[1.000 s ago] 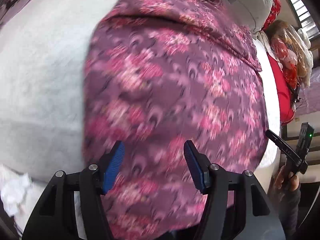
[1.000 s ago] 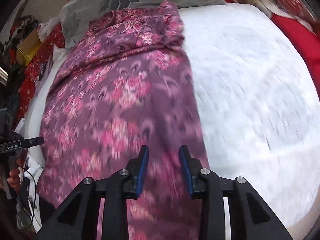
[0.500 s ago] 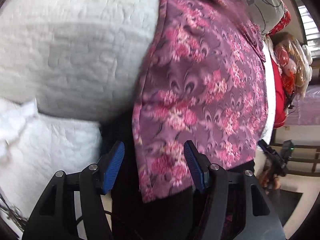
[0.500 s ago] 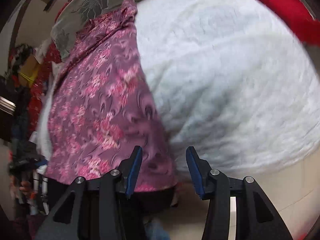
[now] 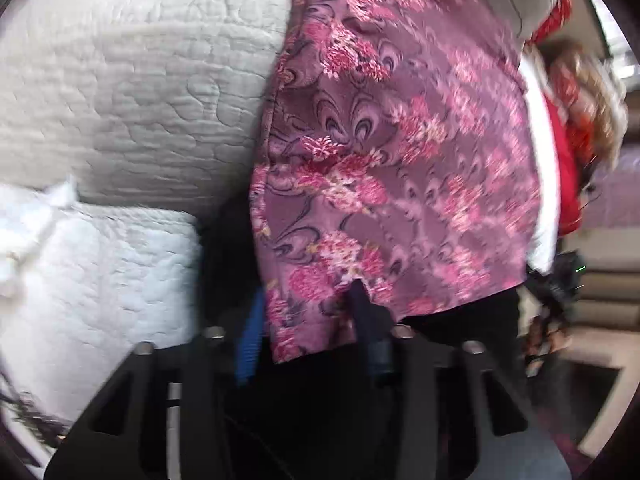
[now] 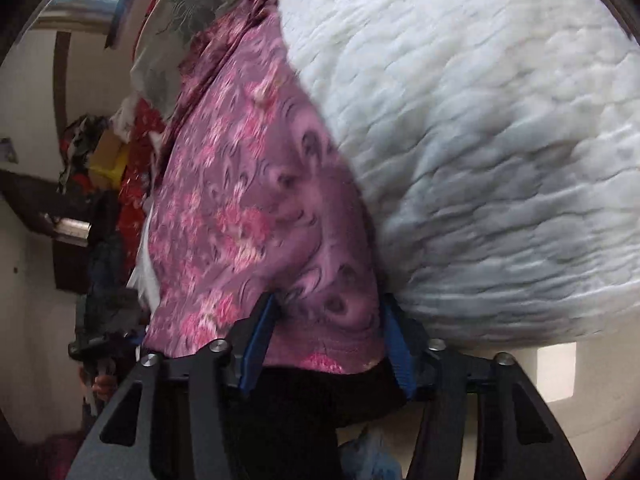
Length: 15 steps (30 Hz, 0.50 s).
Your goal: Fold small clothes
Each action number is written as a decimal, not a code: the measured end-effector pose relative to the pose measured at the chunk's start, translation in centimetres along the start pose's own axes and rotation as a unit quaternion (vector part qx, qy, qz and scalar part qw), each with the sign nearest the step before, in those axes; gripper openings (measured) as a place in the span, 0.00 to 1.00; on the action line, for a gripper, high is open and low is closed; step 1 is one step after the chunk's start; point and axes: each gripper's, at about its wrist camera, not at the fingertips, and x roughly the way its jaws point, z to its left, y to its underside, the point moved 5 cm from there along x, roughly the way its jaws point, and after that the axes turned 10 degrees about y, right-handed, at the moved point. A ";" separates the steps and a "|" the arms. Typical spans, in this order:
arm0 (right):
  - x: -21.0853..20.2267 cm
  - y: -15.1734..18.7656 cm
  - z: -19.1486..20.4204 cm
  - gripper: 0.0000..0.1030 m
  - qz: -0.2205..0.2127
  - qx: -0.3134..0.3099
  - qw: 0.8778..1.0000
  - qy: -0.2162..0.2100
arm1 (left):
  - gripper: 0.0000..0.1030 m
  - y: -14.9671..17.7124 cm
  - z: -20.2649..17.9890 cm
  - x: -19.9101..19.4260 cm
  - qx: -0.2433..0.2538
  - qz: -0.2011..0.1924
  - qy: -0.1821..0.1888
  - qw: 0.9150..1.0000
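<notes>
- I see a purple garment printed with pink flowers, spread lengthwise over a white quilted bed cover. Its near hem hangs past the near edge of the bed.
- My left gripper sits at the hem's left corner. Its jaws are spread wide, with the corner of cloth hanging down between them. The left blue pad stands just clear of the cloth edge. The right finger is partly hidden behind the hem, so I cannot tell whether it touches. Nothing is pinched.
- In the right wrist view, my right gripper is at the opposite corner of the same garment. Its jaws are also spread wide, one blue pad on each side of the hanging hem, with the cloth lying loosely between them and not clamped.
- The white quilted cover fills the right side of that view, touching the garment's long edge.
- At the far end of the garment lies a grey pillow with a dark flower pattern.
- Both views are motion-blurred, so fine detail along the hem is uncertain.
- A red fabric pile lies beyond the bed in the left wrist view.
</notes>
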 end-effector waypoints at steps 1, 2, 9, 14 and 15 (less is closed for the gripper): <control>0.1 0.3 0.3 0.18 0.003 -0.012 1.000 -0.001 | 0.15 0.0 -0.2 -0.2 0.005 -0.001 -0.002 1.000; 0.3 0.5 0.6 0.11 0.004 -0.022 1.000 0.001 | 0.10 -0.1 -0.4 -0.4 0.004 -0.003 0.003 1.000; -3.6 -0.1 4.7 0.10 -0.056 -0.069 0.995 -0.039 | 0.08 -1.1 -1.7 -2.9 -0.021 -0.039 0.103 0.994; -6.7 -1.9 7.5 0.10 -0.099 -0.067 0.989 -0.086 | 0.08 -2.9 -2.6 -4.4 -0.034 -0.070 0.164 0.983; -7.1 -2.2 7.8 0.10 -0.105 -0.066 0.988 -0.092 | 0.08 -3.1 -2.8 -4.5 -0.035 -0.073 0.170 0.982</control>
